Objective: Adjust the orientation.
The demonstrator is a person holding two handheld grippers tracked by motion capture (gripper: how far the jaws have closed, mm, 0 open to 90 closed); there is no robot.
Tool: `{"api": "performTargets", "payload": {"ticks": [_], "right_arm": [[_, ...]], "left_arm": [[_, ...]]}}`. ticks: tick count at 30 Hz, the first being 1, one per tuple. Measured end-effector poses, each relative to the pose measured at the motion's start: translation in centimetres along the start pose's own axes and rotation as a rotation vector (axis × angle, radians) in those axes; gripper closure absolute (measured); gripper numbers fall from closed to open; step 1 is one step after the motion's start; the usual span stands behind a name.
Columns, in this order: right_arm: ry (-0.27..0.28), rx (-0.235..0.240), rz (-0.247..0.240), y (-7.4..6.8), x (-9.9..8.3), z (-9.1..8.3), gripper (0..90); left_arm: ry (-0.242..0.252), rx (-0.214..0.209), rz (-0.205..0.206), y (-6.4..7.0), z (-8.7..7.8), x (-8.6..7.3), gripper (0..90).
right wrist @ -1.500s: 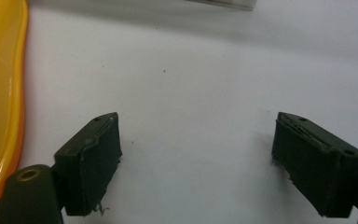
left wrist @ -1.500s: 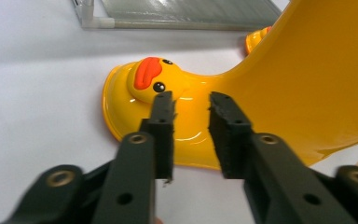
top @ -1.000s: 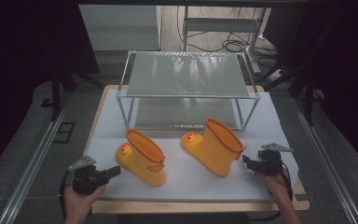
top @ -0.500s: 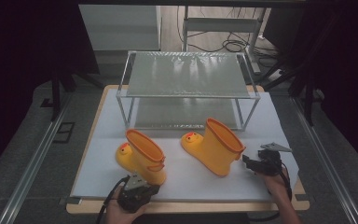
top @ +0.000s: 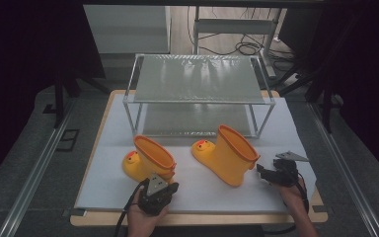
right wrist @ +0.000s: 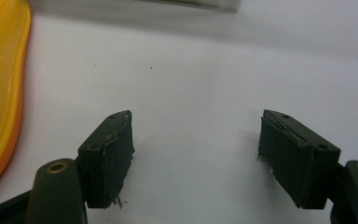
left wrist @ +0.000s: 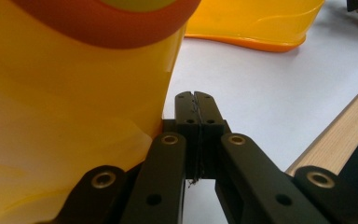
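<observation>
High view: two yellow duck boots standing on white mat (top: 108, 148), one wire shelf (top: 197, 79) sitting at 12 o'clock. Left boot (top: 148, 160) and right boot (top: 227, 154) both pointing toes toward 10 o'clock, long axes parallel. Left gripper (top: 164, 186) sitting at 6 o'clock of left boot; right gripper (top: 260, 171) waiting at 3 o'clock of right boot.

Left gripper view: jaws pressing together, pinching nothing, just beside left boot (left wrist: 70, 107).

Right gripper view: jaws spreading wide over mat (right wrist: 200, 79), right boot (right wrist: 0, 84) lying at 9 o'clock.

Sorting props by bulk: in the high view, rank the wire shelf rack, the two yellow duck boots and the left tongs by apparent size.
1. Wire shelf rack, clearly largest.
2. Right duck boot and left duck boot: alike; the left is partly hidden by the tongs, so unranked.
3. Left tongs, smallest.
</observation>
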State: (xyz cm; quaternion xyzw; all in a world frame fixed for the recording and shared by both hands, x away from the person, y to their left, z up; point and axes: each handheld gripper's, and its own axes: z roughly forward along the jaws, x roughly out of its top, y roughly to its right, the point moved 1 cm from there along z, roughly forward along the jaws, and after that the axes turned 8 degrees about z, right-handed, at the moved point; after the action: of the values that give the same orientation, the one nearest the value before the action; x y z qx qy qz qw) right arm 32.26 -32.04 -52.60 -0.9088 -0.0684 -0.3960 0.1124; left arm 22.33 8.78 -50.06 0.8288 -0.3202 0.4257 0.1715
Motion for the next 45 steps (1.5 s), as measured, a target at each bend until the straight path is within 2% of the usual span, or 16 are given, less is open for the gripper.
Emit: {"api": "performTargets", "payload": {"ticks": [5, 8, 17, 21, 28, 30, 31, 32, 37, 43, 45], "right_arm": [[-0.003, -0.011, -0.008, -0.2, 0.0, 0.0, 26.0], [0.0, -0.009, -0.003, -0.1, 0.0, 0.0, 26.1], [0.002, -0.006, 0.002, 0.1, 0.0, 0.0, 26.1], [0.001, -0.007, 0.001, 0.1, 0.0, 0.0, 26.1], [0.001, -0.008, 0.001, 0.1, 0.0, 0.0, 26.1], [0.001, -0.009, 0.0, 0.1, 0.0, 0.0, 26.1], [0.001, -0.009, 0.0, 0.1, 0.0, 0.0, 26.1], [0.001, -0.009, 0.001, 0.1, 0.0, 0.0, 26.1], [0.001, -0.01, 0.001, 0.1, 0.0, 0.0, 26.1], [0.002, -0.011, 0.002, 0.1, 0.0, 0.0, 26.2], [0.0, -0.011, 0.004, 0.1, 0.0, 0.0, 26.1]], "left_arm": [[0.018, 0.026, 0.016, 0.2, -0.1, 0.7, 90.0], [0.019, 0.027, 0.019, 0.1, -0.1, 0.7, 90.0], [0.02, 0.018, 0.013, -0.7, -1.7, -0.3, 90.0], [0.021, 0.021, -0.008, -1.3, -2.9, -1.2, 90.0], [0.034, 0.029, -0.065, -3.2, -5.5, -3.0, 90.0], [0.042, 0.037, -0.095, -3.9, -6.2, -3.6, 90.0], [0.051, 0.043, -0.121, -4.7, -6.9, -4.1, 90.0], [0.051, 0.043, -0.121, -4.7, -6.9, -4.1, 90.0], [0.074, 0.057, -0.194, -6.5, -8.3, -5.3, 90.0], [0.09, 0.093, -0.259, -8.5, -9.6, -6.3, 90.0], [0.092, 0.09, -0.28, -9.1, -9.9, -6.5, 90.0]]}}
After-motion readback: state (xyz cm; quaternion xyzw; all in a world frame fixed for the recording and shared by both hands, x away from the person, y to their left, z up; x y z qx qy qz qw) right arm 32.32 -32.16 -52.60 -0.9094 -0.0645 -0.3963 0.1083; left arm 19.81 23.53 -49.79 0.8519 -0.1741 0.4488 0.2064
